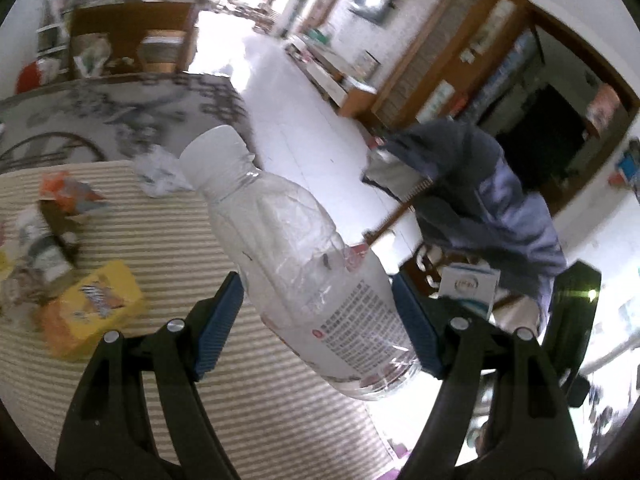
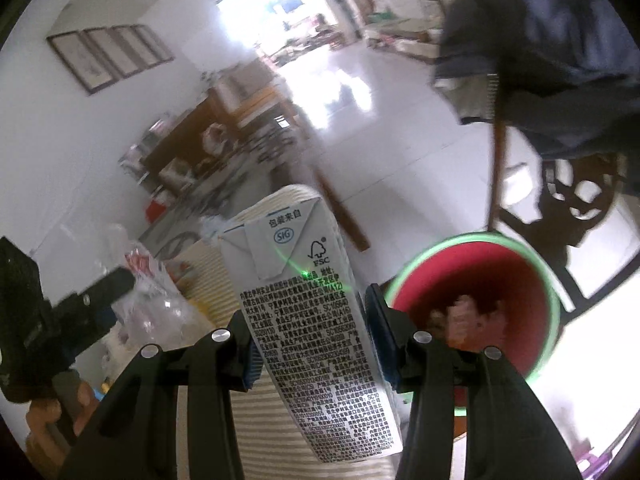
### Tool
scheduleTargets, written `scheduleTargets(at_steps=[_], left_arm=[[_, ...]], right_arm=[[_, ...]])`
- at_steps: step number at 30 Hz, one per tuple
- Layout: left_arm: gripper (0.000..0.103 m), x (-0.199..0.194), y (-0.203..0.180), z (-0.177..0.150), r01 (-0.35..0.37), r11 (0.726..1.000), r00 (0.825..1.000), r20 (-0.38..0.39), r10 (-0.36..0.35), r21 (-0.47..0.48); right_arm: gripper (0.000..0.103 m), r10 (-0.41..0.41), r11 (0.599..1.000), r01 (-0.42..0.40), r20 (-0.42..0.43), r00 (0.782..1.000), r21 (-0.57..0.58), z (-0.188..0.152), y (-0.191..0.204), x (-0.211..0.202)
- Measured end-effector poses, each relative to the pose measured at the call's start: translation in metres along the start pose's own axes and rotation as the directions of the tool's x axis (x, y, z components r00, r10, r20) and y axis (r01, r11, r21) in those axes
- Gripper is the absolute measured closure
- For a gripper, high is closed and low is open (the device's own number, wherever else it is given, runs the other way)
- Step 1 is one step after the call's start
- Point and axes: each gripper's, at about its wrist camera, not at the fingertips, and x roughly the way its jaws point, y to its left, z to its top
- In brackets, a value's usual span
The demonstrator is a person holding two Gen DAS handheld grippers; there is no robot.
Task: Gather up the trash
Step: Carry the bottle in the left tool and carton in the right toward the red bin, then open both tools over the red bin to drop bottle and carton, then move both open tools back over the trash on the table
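Left wrist view first: we've got a clear plastic bottle (image 1: 316,276) clamped between the blue fingers (image 1: 224,322) of the left gripper (image 1: 320,328), spread fairly wide around its labelled body. Its long axis runs up and away from the camera, tilted to the left, with the white cap (image 1: 212,150) at the far end and the base nearest us. It's up in the air over the edge of the striped tabletop (image 1: 168,236).

On the right wrist view, the right gripper (image 2: 312,344) has its fingers closed narrower on a white drink carton (image 2: 316,320), pinched on its two side faces. The carton's long axis also points away from the camera, printed side toward us, folded end farthest out.

Just right of the carton sits a round bin (image 2: 548,288) with a green rim and red inside; there's something lumpy in it, but it's too blurry for us to say what.

Still on the tabletop: a yellow packet (image 1: 94,308), an orange wrapper (image 1: 64,192), crumpled white paper (image 1: 160,170) and a blurry pile at the left edge. A chair draped in blue-grey clothes (image 1: 492,208) stands beyond the tabletop edge, close to the bin.
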Motion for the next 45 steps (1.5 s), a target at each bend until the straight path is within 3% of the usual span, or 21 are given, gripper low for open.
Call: scheduleTargets(at_steps=[4, 8, 16, 18, 19, 20, 28, 34, 40, 45], left_arm=[[0.029, 0.030, -0.026, -0.007, 0.061, 0.997, 0.995, -0.082, -0.056, 0.054], [0.029, 0.067, -0.055, -0.017, 0.133, 0.987, 0.976, -0.187, -0.114, 0.094], [0.029, 0.115, -0.085, -0.028, 0.168, 0.973, 0.952, -0.282, -0.119, 0.157], [0.029, 0.127, -0.089, -0.029, 0.168, 0.971, 0.946, -0.305, -0.109, 0.172], [0.029, 0.131, -0.090, -0.030, 0.167, 0.971, 0.943, -0.316, -0.106, 0.173], [0.026, 0.134, -0.091, -0.030, 0.168, 0.971, 0.940, -0.324, -0.107, 0.169], [0.023, 0.104, -0.081, -0.022, 0.153, 0.972, 0.963, -0.246, -0.107, 0.177], [0.022, 0.064, -0.050, -0.016, 0.097, 0.983, 0.984, -0.162, -0.071, 0.157], [0.022, 0.020, 0.007, -0.016, -0.003, 0.995, 0.997, -0.073, 0.010, 0.095], [0.020, -0.015, 0.063, -0.020, -0.094, 0.995, 0.995, -0.026, 0.095, 0.040]], right_arm=[[0.059, -0.043, 0.993, 0.042, 0.001, 0.999, 0.110, -0.004, -0.039, -0.007], [0.059, -0.075, 0.977, 0.074, -0.004, 0.997, 0.198, -0.005, -0.073, -0.011], [0.057, -0.115, 0.965, 0.112, -0.001, 0.993, 0.235, 0.008, -0.103, -0.007], [0.052, -0.123, 0.964, 0.121, -0.005, 0.992, 0.236, 0.013, -0.106, -0.002], [0.039, -0.126, 0.962, 0.123, -0.004, 0.992, 0.242, 0.015, -0.107, 0.000], [0.034, -0.129, 0.961, 0.124, 0.005, 0.992, 0.248, 0.016, -0.107, 0.000], [0.030, -0.129, 0.965, 0.119, 0.027, 0.991, 0.236, 0.010, -0.095, -0.005], [0.030, -0.096, 0.969, 0.093, 0.005, 0.995, 0.229, 0.000, -0.069, 0.004], [0.029, -0.062, 0.988, 0.066, -0.036, 0.997, 0.141, -0.009, -0.016, 0.027], [0.026, -0.026, 0.996, 0.033, -0.081, 0.996, 0.086, -0.026, 0.031, 0.050]])
